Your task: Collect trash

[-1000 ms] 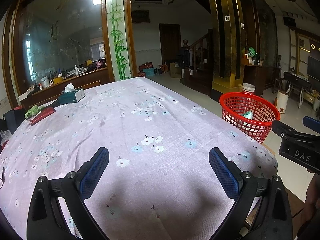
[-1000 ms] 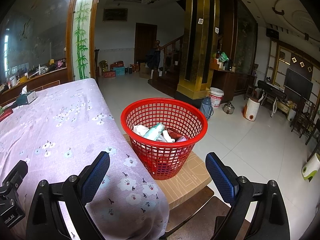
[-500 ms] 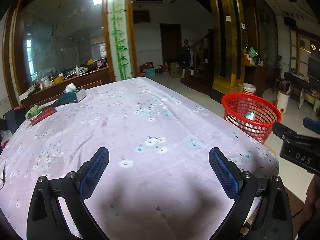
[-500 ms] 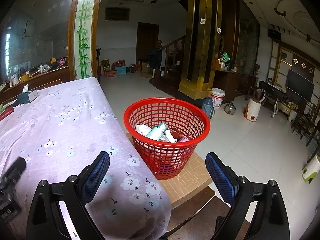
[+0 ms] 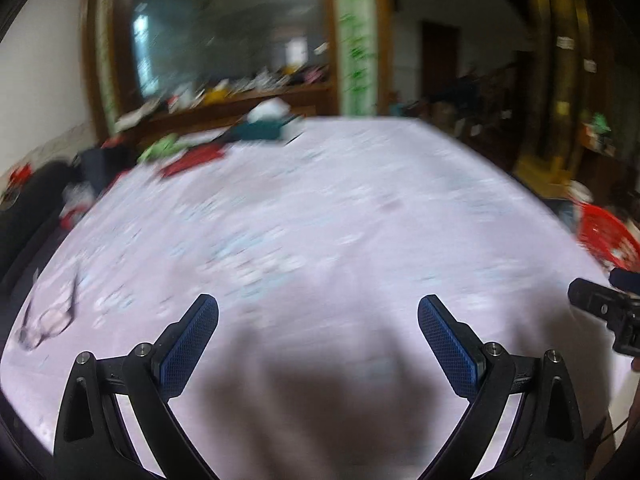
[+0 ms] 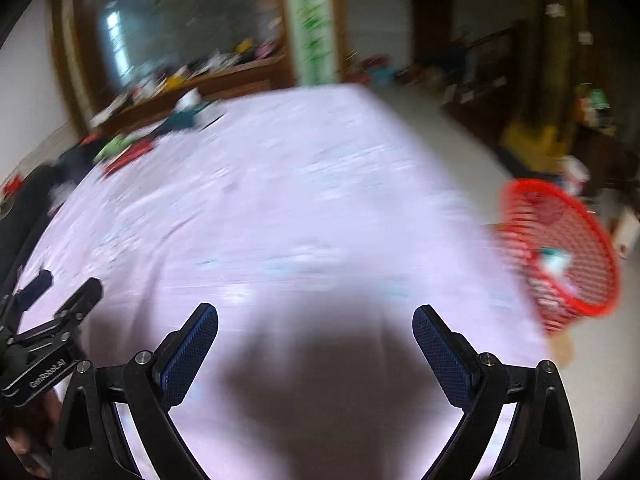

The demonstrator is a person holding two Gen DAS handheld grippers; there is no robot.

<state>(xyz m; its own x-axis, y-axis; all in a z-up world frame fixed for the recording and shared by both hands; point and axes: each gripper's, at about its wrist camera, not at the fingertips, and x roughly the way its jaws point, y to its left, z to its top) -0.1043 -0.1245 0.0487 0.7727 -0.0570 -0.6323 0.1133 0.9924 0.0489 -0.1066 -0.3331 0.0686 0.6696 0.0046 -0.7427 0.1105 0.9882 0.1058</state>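
One red plastic mesh basket [image 6: 568, 256] at three o'clock, one teal tissue box [image 5: 262, 130] at eleven o'clock, one pair of thin-framed glasses [image 5: 48, 320] at nine o'clock.

A red mesh basket [image 6: 568, 256] beside a pale lilac tablecloth [image 6: 304, 200] with blurred white-and-blue flower print
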